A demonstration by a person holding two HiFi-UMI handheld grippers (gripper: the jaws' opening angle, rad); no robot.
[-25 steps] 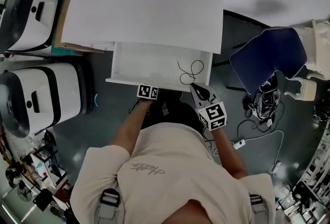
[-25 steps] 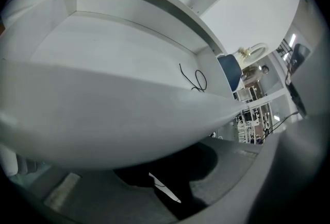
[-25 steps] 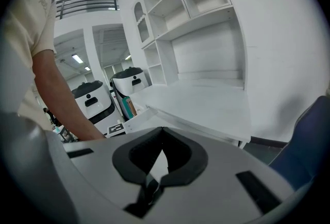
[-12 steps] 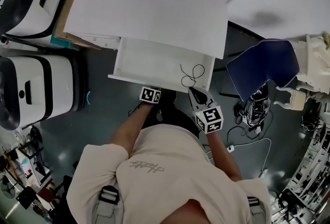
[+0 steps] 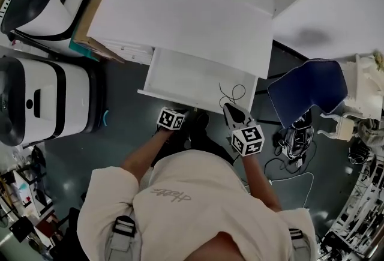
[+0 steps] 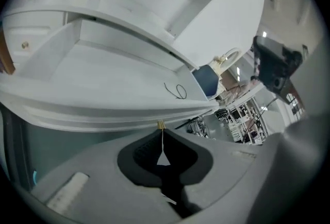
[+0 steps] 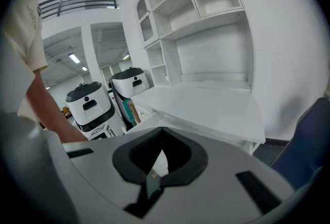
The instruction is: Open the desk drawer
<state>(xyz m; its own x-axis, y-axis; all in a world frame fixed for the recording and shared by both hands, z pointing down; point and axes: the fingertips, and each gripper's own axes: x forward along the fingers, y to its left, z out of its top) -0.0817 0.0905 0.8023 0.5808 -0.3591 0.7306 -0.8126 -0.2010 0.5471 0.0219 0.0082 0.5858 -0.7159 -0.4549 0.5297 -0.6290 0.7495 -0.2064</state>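
While the left gripper (image 6: 161, 132) is clamped on the small brass knob (image 6: 161, 124), the stiff white desk drawer (image 6: 103, 69) stands pulled out just ahead of it. It likely slides lightly by that knob. The right gripper (image 7: 161, 139) is closed on nothing.

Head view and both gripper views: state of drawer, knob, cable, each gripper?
Drawer: pulled open.
Knob: pinched at the left jaw tips.
Cable: loose loop lying in the drawer.
Left gripper: shut on the knob.
Right gripper: shut, empty, off the drawer.

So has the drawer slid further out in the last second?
No. The drawer shows about the same depth beyond the desktop edge as before.
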